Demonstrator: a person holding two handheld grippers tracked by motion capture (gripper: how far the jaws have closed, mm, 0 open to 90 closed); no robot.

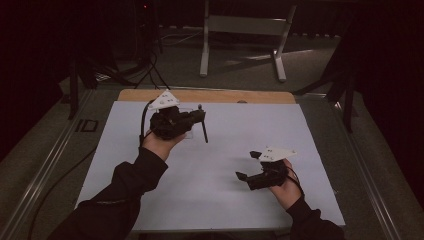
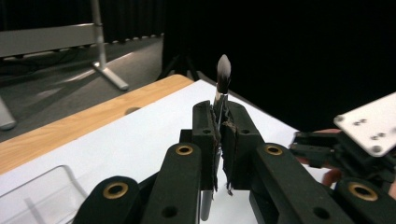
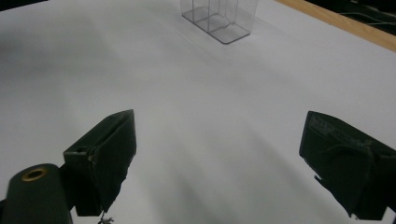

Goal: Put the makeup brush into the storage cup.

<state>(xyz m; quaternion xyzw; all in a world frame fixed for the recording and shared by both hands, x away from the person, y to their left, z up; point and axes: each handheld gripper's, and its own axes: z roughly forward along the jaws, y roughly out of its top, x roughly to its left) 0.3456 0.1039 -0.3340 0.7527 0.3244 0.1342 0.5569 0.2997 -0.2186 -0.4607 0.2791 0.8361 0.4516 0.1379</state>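
Left gripper view: slim brush [image 2: 223,77], dark tapered bristle tip pale at point, metal ferrule, dark handle, pinched upright in left hand-held gripper [image 2: 220,126], jaws pressed together on it. High view: brush [image 1: 202,126] hanging tilted above tabletop [image 1: 215,200] near far left; clear plastic organizer [image 1: 186,132] beneath. Right hand-held gripper [image 1: 248,165] spread wide, near front right. Broad bare white sheet between; wooden far edge [image 1: 210,96] close behind brush.

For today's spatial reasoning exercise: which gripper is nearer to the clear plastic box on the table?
Left. The left gripper, shut on a brush, is right beside the clear plastic box. The right gripper sits well away, toward the table's near right side.
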